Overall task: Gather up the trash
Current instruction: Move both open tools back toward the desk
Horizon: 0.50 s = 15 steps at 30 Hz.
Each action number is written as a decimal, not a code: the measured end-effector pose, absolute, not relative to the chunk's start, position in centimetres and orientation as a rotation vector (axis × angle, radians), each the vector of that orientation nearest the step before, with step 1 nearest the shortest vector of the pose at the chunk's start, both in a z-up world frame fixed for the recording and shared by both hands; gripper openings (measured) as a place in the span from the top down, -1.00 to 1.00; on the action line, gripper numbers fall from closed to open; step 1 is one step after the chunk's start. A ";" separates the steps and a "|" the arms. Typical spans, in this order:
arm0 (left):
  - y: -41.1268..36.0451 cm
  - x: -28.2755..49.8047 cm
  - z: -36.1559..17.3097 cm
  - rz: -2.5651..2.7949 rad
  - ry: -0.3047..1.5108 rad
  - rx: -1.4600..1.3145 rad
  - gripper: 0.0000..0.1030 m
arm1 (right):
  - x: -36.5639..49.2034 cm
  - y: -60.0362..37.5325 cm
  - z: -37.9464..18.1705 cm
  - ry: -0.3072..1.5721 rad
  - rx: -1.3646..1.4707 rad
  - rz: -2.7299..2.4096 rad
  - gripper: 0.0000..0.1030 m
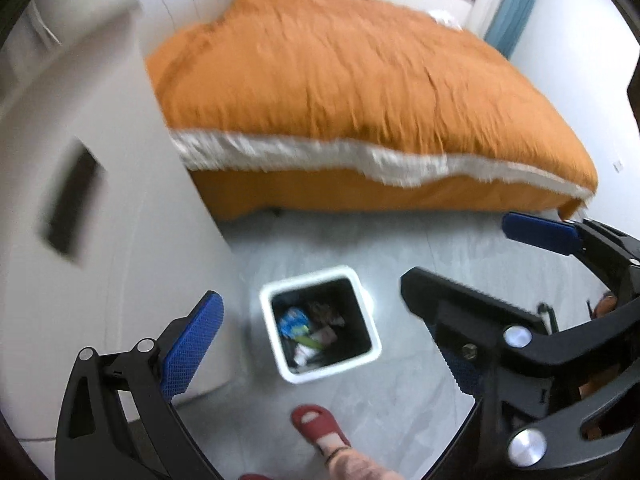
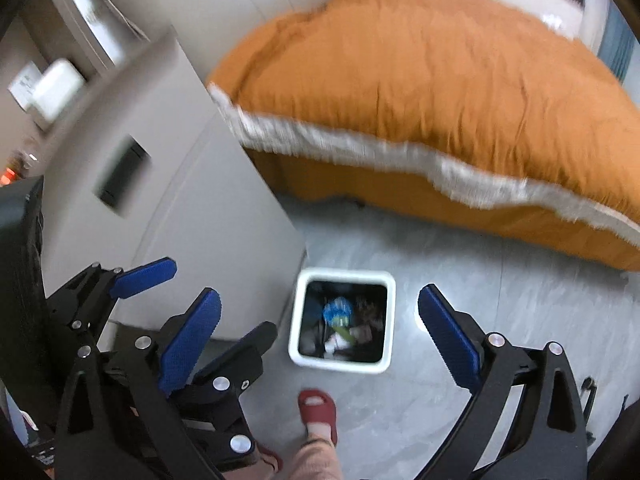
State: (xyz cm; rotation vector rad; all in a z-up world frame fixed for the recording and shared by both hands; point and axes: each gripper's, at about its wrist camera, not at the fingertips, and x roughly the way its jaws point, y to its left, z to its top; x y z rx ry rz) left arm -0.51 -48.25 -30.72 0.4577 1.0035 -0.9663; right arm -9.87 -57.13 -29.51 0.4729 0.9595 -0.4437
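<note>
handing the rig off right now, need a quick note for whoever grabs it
Left gripper: open, nothing between its fingers, held above the floor near the bin.
Right gripper: open, also holding nothing, right beside the left one.
Bin: white and square, standing upright on the grey floor between the white cabinet and the orange bed. It already holds trash, including a blue wrapper and some paper scraps.
Done: some trash is in the bin.
Left: no loose trash shows on the visible floor or bed; the views are blurred, so look around the room before calling it finished.
</note>
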 end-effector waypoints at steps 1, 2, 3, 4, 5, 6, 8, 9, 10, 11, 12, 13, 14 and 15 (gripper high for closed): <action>-47.7 -0.5 -29.0 -0.950 0.975 0.446 -0.91 | -10.0 -56.8 -27.8 0.927 0.462 -0.445 -0.91; -47.2 -0.4 -27.4 -0.934 0.948 0.436 -0.91 | -9.9 -56.5 -26.2 0.897 0.450 -0.443 -0.91; -46.8 -0.3 -26.2 -0.922 0.929 0.428 -0.91 | -9.9 -56.3 -25.2 0.878 0.441 -0.441 -0.91; -45.9 -0.1 -24.4 -0.887 0.896 0.417 -0.91 | -9.7 -55.9 -23.7 0.850 0.426 -0.434 -0.91; -45.5 0.0 -23.3 -0.869 0.880 0.410 -0.91 | -9.5 -55.6 -22.6 0.830 0.413 -0.428 -0.91; -44.9 0.1 -22.2 -0.853 0.861 0.397 -0.91 | -9.3 -55.2 -21.5 0.809 0.398 -0.420 -0.91; -43.0 0.6 -19.5 -0.803 0.813 0.368 -0.91 | -8.7 -54.1 -19.4 0.770 0.358 -0.396 -0.91; -42.2 0.8 -18.5 -0.782 0.794 0.356 -0.91 | -8.3 -53.5 -18.5 0.755 0.340 -0.381 -0.91; -41.0 1.1 -17.2 -0.747 0.768 0.341 -0.91 | -7.8 -52.9 -17.6 0.739 0.327 -0.358 -0.91; -40.2 1.4 -16.6 -0.727 0.753 0.332 -0.91 | -7.5 -52.3 -17.0 0.728 0.324 -0.338 -0.91; -39.4 1.6 -15.9 -0.704 0.741 0.327 -0.91 | -7.0 -51.6 -16.4 0.717 0.324 -0.312 -0.91; -38.4 1.8 -15.3 -0.676 0.728 0.323 -0.91 | -6.2 -50.8 -15.8 0.706 0.321 -0.285 -0.91; -37.4 2.1 -14.7 -0.646 0.714 0.317 -0.91 | -5.7 -50.1 -15.4 0.702 0.314 -0.267 -0.91; -36.4 2.5 -14.3 -0.617 0.705 0.308 -0.91 | -4.8 -49.1 -14.9 0.694 0.305 -0.237 -0.91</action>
